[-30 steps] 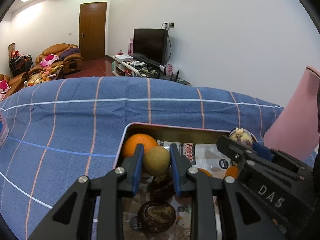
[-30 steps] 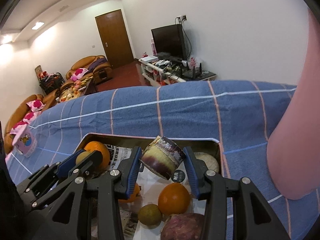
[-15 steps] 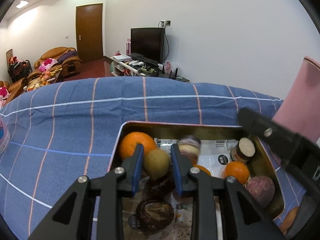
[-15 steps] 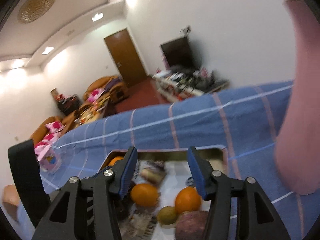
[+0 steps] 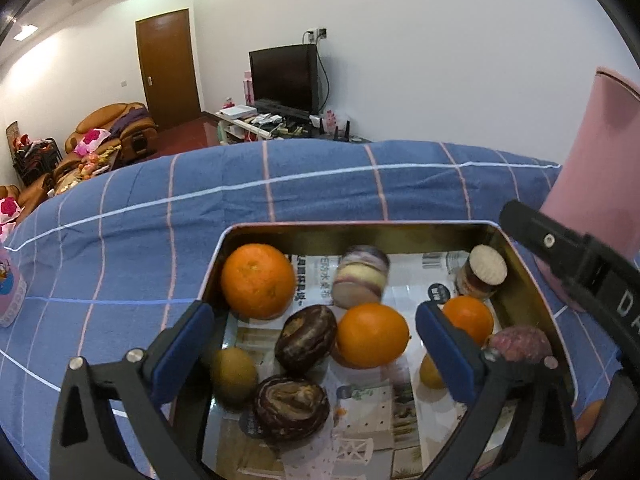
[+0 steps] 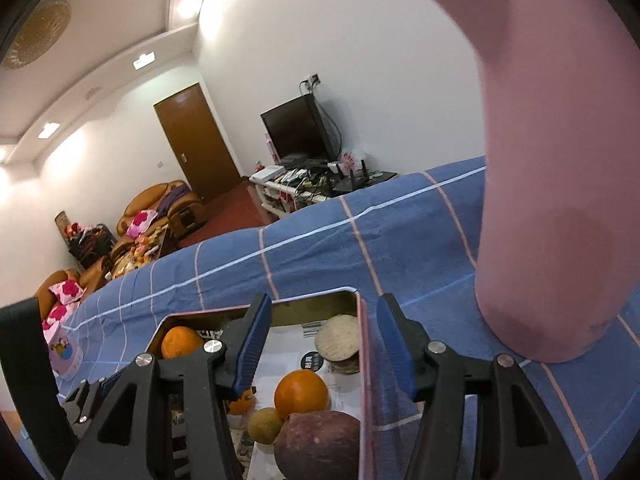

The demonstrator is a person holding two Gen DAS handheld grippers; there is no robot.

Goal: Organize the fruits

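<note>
A metal tin [image 5: 352, 230] on the blue checked cloth holds oranges [image 5: 258, 280], two dark brown fruits [image 5: 306, 338], a small green-brown fruit [image 5: 234, 376], a purple sweet potato [image 5: 520, 342] and cut pieces. One cut piece [image 5: 362, 276] is blurred with motion. My left gripper [image 5: 314, 346] hovers over the tin with its jaws opening wide and nothing pressed between them. My right gripper [image 6: 324, 340] hangs over the tin's right wall [image 6: 362, 360], jaws opening, gripping nothing. Below it lie an orange [image 6: 300, 394] and the sweet potato [image 6: 320, 440].
A tall pink jug [image 6: 560, 200] stands on the cloth close to the right of the tin. The right gripper's black body [image 5: 580, 264] crosses the left wrist view's right side. A small pink box [image 5: 10, 296] sits at the far left. Printed paper [image 5: 400, 292] lines the tin.
The left gripper opened wide and dropped the small green-brown fruit into the tin. The right gripper let go of the cut piece, opened, and shifted right towards the pink jug.
</note>
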